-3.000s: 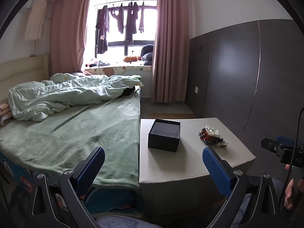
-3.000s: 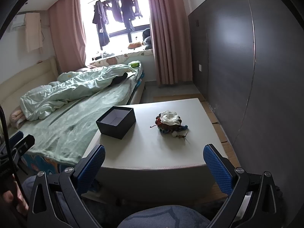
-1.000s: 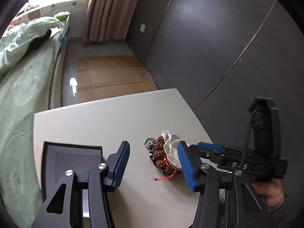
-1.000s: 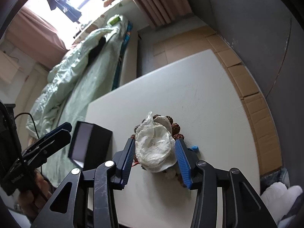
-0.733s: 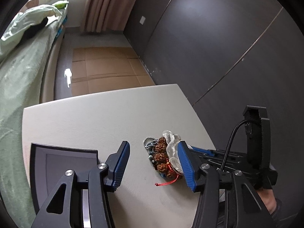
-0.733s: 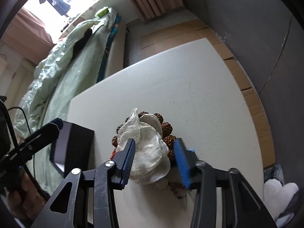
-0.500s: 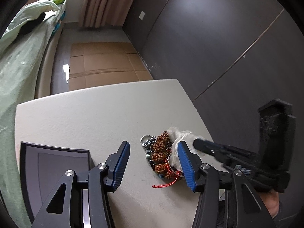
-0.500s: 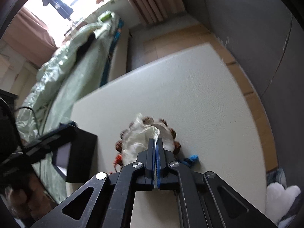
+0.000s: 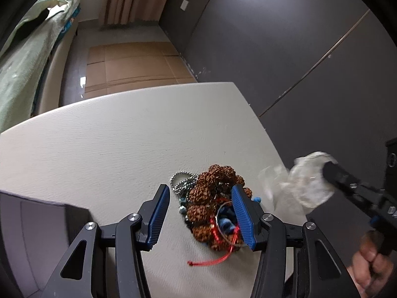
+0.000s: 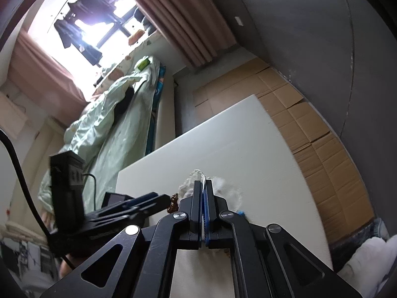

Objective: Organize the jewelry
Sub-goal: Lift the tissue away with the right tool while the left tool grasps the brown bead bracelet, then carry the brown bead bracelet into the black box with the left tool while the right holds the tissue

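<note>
On the white table [image 9: 99,149], the left gripper [image 9: 201,213] gapes around beads [image 9: 211,198]; the right gripper [image 10: 204,193] pinches plastic [image 9: 307,183].

Tangled bead heap [image 9: 213,206] — tabletop; black box [image 9: 37,233]

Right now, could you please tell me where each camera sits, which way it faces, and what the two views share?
Left wrist: rides the left claw, looking down at the jewelry pile between its open fingers on the white table; the right claw, its hand and the plastic bag show too.
Right wrist: rides the right claw, shut on the plastic bag, facing the bed and window; the left claw shows.
Shared: table, bag, pile, each other's claw.
</note>
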Action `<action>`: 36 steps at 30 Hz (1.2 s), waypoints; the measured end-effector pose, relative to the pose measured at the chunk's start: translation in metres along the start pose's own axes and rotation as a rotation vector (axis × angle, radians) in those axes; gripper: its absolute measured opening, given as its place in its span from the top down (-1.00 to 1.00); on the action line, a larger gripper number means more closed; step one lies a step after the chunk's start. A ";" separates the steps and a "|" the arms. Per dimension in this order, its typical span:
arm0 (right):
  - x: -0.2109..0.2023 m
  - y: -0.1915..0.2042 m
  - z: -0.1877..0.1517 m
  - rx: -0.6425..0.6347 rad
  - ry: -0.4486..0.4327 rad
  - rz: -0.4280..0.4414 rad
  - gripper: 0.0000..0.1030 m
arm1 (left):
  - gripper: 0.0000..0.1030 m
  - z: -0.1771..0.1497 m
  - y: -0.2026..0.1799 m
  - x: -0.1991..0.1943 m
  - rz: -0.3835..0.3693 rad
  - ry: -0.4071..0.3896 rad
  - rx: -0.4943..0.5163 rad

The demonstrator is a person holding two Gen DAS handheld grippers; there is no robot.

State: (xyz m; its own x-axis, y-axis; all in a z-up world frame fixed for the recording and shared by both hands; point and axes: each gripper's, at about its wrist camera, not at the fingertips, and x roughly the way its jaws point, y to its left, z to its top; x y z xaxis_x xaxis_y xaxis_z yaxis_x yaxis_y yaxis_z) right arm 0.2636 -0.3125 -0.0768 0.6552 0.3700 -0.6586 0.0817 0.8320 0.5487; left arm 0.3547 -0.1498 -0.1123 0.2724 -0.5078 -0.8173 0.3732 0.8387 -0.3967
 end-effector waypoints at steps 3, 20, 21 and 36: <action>-0.013 -0.006 0.003 0.018 -0.038 0.023 0.95 | 0.14 0.000 0.001 0.008 0.005 0.012 -0.006; -0.019 -0.014 0.003 0.037 -0.042 0.040 0.95 | 0.60 0.000 -0.024 -0.033 -0.049 -0.075 0.030; -0.019 -0.014 0.003 0.037 -0.042 0.041 0.95 | 0.60 -0.001 -0.029 -0.041 -0.061 -0.089 0.043; -0.015 0.011 0.001 0.004 -0.069 0.098 0.95 | 0.61 -0.006 -0.032 -0.126 -0.151 -0.249 0.063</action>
State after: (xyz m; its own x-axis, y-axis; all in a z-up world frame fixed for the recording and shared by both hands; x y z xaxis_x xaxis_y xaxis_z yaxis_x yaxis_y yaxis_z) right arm 0.2553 -0.3095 -0.0604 0.7104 0.4197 -0.5650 0.0179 0.7917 0.6106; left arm 0.3035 -0.1118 0.0010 0.4156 -0.6655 -0.6200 0.4787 0.7397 -0.4730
